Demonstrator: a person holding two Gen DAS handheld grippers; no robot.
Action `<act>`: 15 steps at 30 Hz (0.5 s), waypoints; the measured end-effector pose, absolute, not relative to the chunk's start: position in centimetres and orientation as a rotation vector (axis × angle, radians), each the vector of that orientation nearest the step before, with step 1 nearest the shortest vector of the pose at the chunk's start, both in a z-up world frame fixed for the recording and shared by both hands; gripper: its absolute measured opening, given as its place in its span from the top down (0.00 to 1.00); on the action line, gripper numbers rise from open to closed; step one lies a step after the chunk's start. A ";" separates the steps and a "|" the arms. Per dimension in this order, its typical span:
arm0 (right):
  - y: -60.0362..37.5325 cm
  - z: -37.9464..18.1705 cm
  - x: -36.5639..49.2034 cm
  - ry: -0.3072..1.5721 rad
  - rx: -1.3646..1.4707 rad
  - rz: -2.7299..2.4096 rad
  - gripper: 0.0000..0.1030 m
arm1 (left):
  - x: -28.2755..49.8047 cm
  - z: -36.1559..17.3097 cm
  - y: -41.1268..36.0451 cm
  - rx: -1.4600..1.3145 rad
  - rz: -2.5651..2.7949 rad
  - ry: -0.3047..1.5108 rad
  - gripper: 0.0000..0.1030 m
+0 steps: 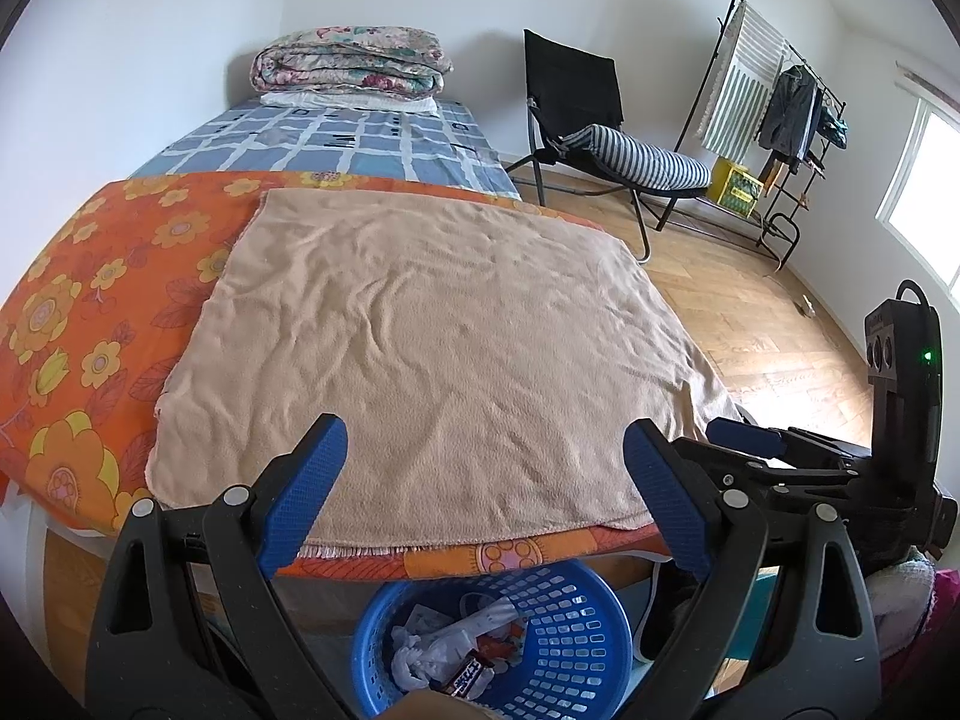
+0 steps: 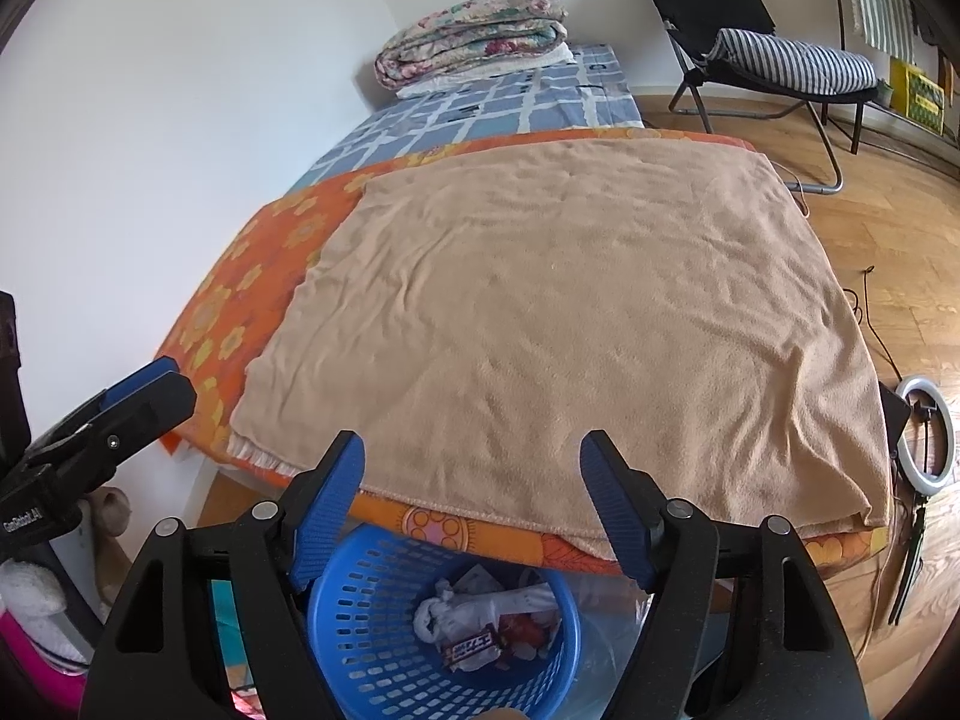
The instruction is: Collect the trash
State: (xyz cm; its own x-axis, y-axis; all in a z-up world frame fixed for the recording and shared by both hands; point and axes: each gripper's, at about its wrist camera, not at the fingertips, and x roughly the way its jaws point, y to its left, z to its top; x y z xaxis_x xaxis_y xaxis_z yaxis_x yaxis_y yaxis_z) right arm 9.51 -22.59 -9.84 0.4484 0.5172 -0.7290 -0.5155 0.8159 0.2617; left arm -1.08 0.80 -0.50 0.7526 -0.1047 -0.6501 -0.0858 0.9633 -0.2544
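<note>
Blue basket (image 2: 444, 606) low centre of frame in both wrist views, directly under right gripper (image 2: 474, 504) and left gripper (image 1: 480, 492), trash (image 2: 486, 624) already heaped inside. Tan towel (image 2: 570, 330) above, bare of litter. Right nearer, more squarely overhead. Both sets of jaws wide apart, holding nothing, touching nothing.

A: What do the tools look like?
B: Each hand-held gripper, left (image 1: 483, 498) and right (image 2: 471, 504), has black plastic arms, silver pivot screws and textured blue pads (image 2: 329, 510).
A: Markings?
B: White lettering, a green light.
</note>
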 end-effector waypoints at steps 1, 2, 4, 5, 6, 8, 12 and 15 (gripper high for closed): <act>-22.6 -9.8 9.5 0.902 0.001 0.640 0.28 | -1.1 -0.5 0.8 -0.277 -0.011 0.722 0.07; -22.6 -9.8 9.5 0.903 0.001 0.640 0.28 | -1.1 -0.6 0.8 -0.276 -0.012 0.723 0.07; -22.6 -9.8 9.6 0.905 0.000 0.640 0.28 | -1.2 -0.7 0.8 -0.274 -0.015 0.725 0.07; -22.6 -9.9 9.6 0.907 0.000 0.641 0.28 | -1.2 -0.7 0.8 -0.272 -0.015 0.725 0.07; -22.6 -9.9 9.6 0.908 0.004 0.643 0.28 | -1.2 -0.7 0.9 -0.272 -0.016 0.724 0.07; -22.6 -10.0 9.6 0.915 0.011 0.652 0.27 | -1.2 -0.7 0.8 -0.274 -0.014 0.724 0.07; -22.6 -10.2 9.7 0.926 0.020 0.655 0.24 | -1.2 -0.7 0.8 -0.274 -0.013 0.724 0.07; -22.5 -10.2 9.6 0.929 0.017 0.652 0.24 | -1.2 -0.7 0.7 -0.274 -0.013 0.724 0.07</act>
